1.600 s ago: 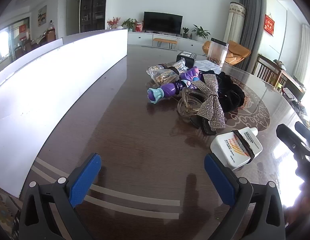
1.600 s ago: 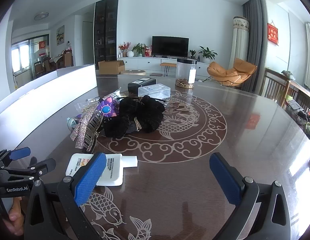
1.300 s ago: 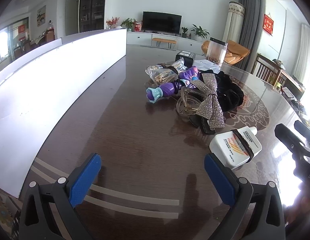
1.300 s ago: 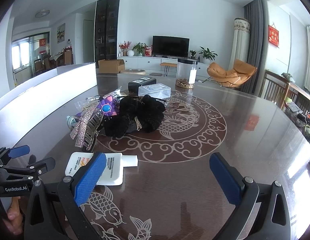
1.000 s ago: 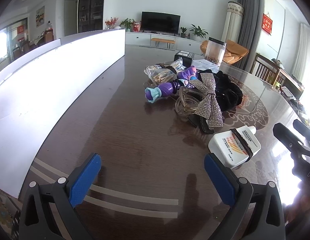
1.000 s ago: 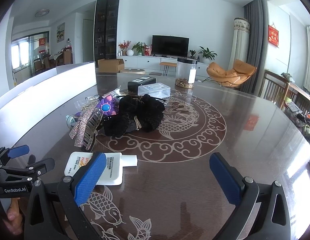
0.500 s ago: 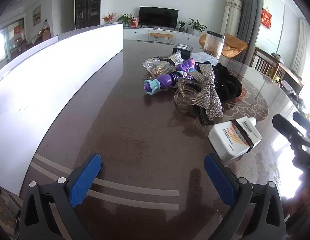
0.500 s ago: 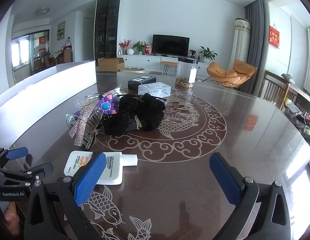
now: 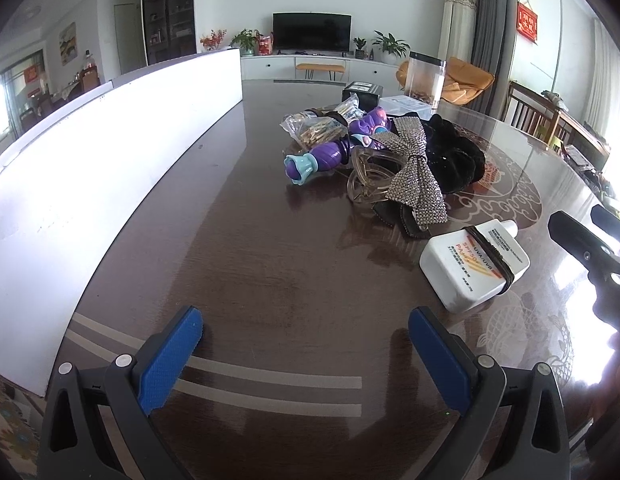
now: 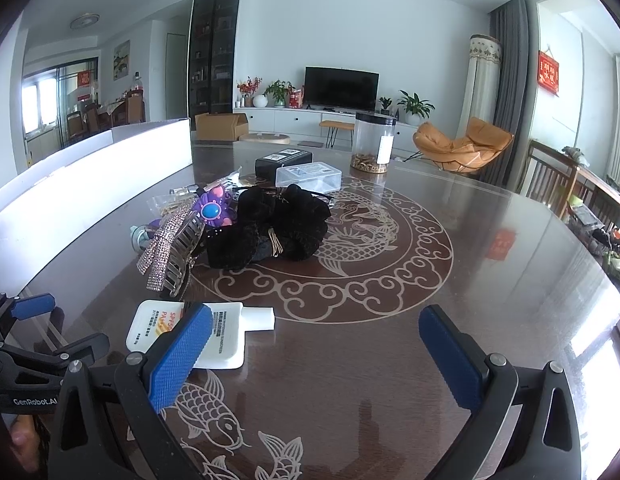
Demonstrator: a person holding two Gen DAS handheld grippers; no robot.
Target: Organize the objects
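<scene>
I have both tools spread wide and empty, low over the near edge of the tabletop (image 9: 250, 264), because nothing is chosen yet. The left gripper (image 9: 306, 354) faces bare wood, so it is free. The right gripper (image 10: 315, 354) sits just behind the white sunscreen bottle (image 10: 190, 330), which lies flat apart from the heap of black scrunchies (image 10: 270, 228), rhinestone bow clip (image 9: 415, 170) and purple toy (image 9: 325, 156) nearer the tabletop's middle. I judge the bottle the easiest first pick.
</scene>
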